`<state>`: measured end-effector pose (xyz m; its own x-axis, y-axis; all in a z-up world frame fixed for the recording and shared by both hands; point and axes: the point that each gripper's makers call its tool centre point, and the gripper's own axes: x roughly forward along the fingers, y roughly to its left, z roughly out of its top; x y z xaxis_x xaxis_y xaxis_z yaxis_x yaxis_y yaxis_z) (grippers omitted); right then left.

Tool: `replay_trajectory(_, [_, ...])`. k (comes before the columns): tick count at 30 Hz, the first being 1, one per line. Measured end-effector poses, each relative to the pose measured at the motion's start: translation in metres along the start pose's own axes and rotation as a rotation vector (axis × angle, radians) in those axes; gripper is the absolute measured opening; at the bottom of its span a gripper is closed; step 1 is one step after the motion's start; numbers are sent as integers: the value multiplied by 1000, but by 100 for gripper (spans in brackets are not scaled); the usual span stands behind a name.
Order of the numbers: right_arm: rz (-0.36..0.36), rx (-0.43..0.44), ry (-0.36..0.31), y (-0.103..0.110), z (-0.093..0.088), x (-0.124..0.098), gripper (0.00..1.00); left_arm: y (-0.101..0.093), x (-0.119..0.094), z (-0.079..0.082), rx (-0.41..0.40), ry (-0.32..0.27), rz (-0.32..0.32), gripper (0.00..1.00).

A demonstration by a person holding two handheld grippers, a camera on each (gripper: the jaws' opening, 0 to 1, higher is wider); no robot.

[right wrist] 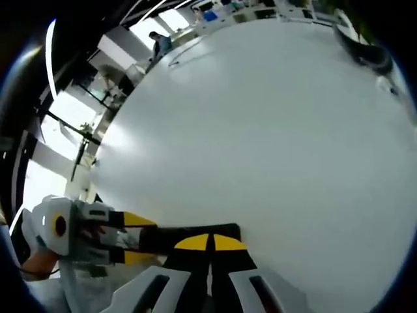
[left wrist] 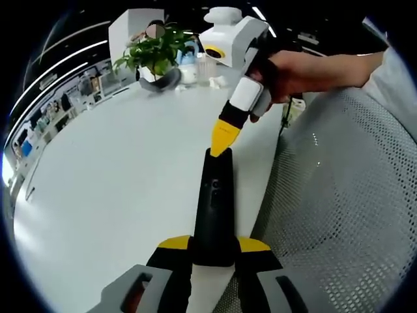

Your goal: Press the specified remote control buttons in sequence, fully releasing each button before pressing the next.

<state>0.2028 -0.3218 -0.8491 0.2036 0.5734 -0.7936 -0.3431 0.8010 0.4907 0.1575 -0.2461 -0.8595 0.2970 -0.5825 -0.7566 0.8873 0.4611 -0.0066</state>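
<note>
White and bare, the bench (left wrist: 111, 189) runs away ahead of my jaws toward a potted plant (left wrist: 155, 52) at its far end. My left gripper (left wrist: 214, 251) has its jaws clamped on the near end of the black remote (left wrist: 214, 202), holding it out lengthwise so its button face is open to the other tool. My right gripper (left wrist: 227, 137) has its yellow jaws brought together into one point, and that tip sits at the remote's far end, apparently touching; I judge this is a press in hand.
</note>
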Motion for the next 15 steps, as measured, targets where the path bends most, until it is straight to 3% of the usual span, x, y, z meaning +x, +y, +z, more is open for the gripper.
replay_trajectory(15, [13, 25, 2, 0, 0, -1, 0, 0, 0, 0, 5, 2, 2, 24])
